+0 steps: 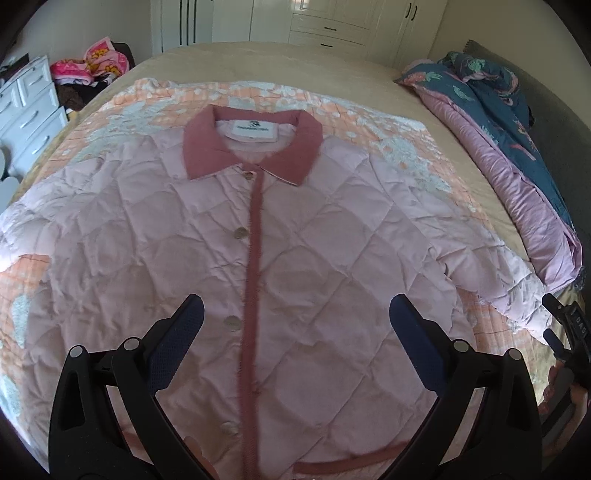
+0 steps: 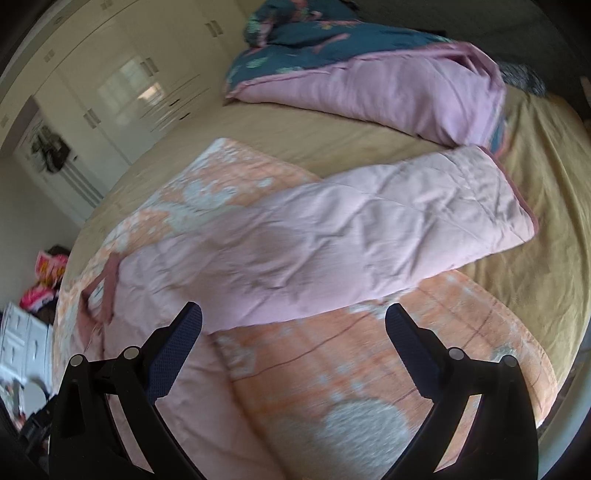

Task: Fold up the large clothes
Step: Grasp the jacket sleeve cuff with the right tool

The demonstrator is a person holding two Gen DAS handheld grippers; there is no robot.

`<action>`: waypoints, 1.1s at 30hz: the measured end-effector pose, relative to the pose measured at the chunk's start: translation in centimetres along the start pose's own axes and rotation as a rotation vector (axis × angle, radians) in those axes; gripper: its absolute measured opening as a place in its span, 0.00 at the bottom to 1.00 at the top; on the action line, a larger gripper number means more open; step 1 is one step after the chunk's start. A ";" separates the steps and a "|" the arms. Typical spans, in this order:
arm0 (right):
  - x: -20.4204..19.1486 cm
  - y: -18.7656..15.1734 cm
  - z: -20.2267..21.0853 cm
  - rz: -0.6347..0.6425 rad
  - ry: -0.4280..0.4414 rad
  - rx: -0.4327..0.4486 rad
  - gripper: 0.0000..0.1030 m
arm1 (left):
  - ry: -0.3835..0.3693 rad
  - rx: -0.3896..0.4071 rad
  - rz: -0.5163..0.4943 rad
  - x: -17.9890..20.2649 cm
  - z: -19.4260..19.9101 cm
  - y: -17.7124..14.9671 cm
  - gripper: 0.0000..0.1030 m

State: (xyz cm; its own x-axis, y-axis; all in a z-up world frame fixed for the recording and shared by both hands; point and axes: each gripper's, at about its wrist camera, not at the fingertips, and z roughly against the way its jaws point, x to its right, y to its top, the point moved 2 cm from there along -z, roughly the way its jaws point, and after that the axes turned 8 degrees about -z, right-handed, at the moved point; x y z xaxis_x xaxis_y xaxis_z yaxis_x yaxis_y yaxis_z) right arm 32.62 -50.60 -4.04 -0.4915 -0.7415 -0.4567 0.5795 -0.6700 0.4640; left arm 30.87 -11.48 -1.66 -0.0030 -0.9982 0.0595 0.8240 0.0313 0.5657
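Note:
A pale pink quilted jacket [image 1: 207, 236] lies flat, front up, on an orange and white blanket [image 1: 155, 99], its dark pink collar [image 1: 251, 142] at the far end and its buttons done up. My left gripper [image 1: 295, 314] hovers open above the jacket's lower front, nothing between its fingers. In the right wrist view the jacket's sleeve [image 2: 369, 229] stretches out to the right, its cuff on the tan sheet. My right gripper [image 2: 293, 321] is open over the sleeve's near edge and the blanket [image 2: 332, 369]. The right gripper's body [image 1: 569, 332] shows at the left view's right edge.
A folded duvet [image 1: 517, 147], teal and lilac, lies along the right side of the bed [image 1: 258, 62]. White wardrobes [image 1: 332, 22] stand behind. A white drawer unit [image 1: 29, 107] and a pile of bright clothes [image 1: 96, 62] are at the left.

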 end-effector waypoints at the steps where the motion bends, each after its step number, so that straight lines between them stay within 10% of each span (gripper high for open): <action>1: 0.7 0.2 -0.4 -0.018 -0.005 -0.004 0.96 | -0.001 -0.010 -0.002 0.4 -0.5 0.0 0.92; 21: 13.1 7.1 -7.8 -0.454 -0.050 0.004 0.96 | 0.059 -0.051 0.010 0.6 -3.1 1.3 0.92; 26: 13.6 7.9 -7.3 -0.459 -0.031 0.080 0.36 | 0.062 -0.019 0.040 -1.1 -1.9 2.3 0.92; 33: 7.9 9.4 -1.8 -0.225 0.060 0.227 0.22 | 0.057 0.022 0.059 -3.7 0.7 3.1 0.92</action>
State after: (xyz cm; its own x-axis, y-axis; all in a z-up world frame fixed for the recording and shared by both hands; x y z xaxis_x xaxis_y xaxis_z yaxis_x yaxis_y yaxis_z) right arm 35.36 -62.75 -4.65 -0.5482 -0.5748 -0.6075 0.2979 -0.8129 0.5004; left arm 33.03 -7.64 0.41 0.0783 -0.9958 0.0467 0.8094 0.0908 0.5803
